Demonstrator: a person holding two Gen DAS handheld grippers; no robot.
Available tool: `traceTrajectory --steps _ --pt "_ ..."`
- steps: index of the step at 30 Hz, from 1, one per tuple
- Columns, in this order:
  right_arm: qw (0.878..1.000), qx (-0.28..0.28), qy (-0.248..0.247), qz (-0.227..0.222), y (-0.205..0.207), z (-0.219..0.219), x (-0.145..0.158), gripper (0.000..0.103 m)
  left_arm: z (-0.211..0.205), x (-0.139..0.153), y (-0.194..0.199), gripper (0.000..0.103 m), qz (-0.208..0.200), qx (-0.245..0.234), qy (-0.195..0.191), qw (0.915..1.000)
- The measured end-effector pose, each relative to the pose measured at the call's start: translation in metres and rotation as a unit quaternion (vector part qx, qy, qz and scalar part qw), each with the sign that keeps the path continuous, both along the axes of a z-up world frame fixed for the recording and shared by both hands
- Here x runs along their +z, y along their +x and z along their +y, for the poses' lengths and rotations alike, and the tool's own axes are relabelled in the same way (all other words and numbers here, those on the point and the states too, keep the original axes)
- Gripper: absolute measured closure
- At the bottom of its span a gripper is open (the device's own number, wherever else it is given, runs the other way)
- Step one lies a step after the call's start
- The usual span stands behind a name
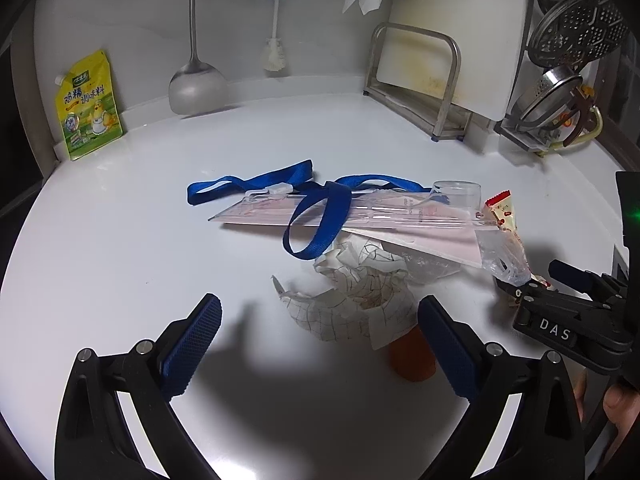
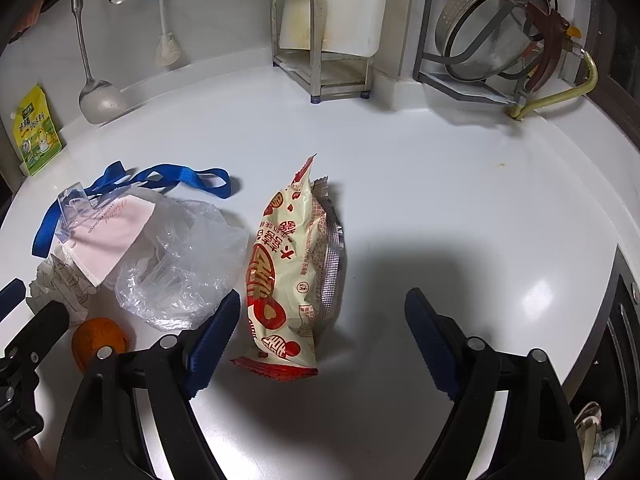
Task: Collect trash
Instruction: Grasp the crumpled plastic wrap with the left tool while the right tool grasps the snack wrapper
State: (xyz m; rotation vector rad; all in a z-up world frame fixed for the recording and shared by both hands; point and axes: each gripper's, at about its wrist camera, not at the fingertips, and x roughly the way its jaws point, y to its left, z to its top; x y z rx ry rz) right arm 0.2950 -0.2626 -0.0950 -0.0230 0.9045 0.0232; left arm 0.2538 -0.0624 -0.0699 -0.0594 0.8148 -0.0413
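Observation:
On the white counter lies a pile of trash: a blue lanyard (image 1: pixel 320 208) over a clear badge holder with a pink card (image 1: pixel 360 216), crumpled grid paper (image 1: pixel 356 296), an orange peel (image 1: pixel 412 356) and a clear plastic bag (image 2: pixel 180 268). A red and cream snack wrapper (image 2: pixel 292 276) lies to their right. My left gripper (image 1: pixel 320 344) is open, its jaws either side of the crumpled paper and just above it. My right gripper (image 2: pixel 320 336) is open with the wrapper's near end between its fingers; it also shows at the right of the left wrist view (image 1: pixel 560 320).
A yellow seasoning pouch (image 1: pixel 88 108) leans at the back left. A ladle (image 1: pixel 196 80), spoon and brush hang on the wall. A cutting board rack (image 2: pixel 316 56) and a dish rack with steel strainers (image 2: pixel 492 32) stand at the back right. The counter edge (image 2: pixel 600 296) is at right.

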Motion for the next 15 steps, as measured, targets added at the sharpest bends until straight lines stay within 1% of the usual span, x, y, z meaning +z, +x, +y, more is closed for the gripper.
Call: traceTrajectory --steps 1,4,5,6,7,8,10,12,15 --pt "1.000 0.001 0.002 0.002 0.000 0.000 -0.001 0.035 -0.001 0.000 0.001 0.006 -0.002 0.001 0.000 1.0000" --pt "1.000 0.006 0.005 0.002 -0.001 0.001 -0.001 0.039 -0.002 0.002 0.002 0.008 -0.007 -0.002 -0.003 1.0000" --pt "1.000 0.008 0.003 0.001 -0.001 0.002 -0.001 0.041 -0.003 0.002 0.003 0.010 -0.009 -0.003 -0.002 1.0000" --pt "1.000 0.011 0.002 -0.001 -0.002 0.003 0.000 0.048 -0.004 0.003 0.003 0.018 -0.010 -0.005 -0.001 0.9999" --pt "1.000 0.016 0.002 -0.001 -0.002 0.004 0.000 0.054 -0.005 0.003 0.004 0.023 -0.010 -0.007 0.001 0.9999" --pt "1.000 0.018 0.003 -0.001 -0.002 0.005 0.000 0.057 -0.007 0.002 0.004 0.030 -0.008 -0.010 0.003 0.9999" --pt "1.000 0.022 0.003 -0.002 -0.003 0.006 0.001 0.064 -0.009 0.001 0.005 0.037 -0.005 -0.016 0.002 0.9999" --pt "1.000 0.024 -0.003 -0.005 -0.005 0.008 0.002 0.067 -0.010 0.000 0.006 0.051 -0.002 -0.022 0.002 0.9997" --pt "1.000 0.025 0.000 -0.009 -0.007 0.007 0.003 0.070 -0.011 -0.001 0.004 0.065 0.000 -0.029 0.002 0.9996"
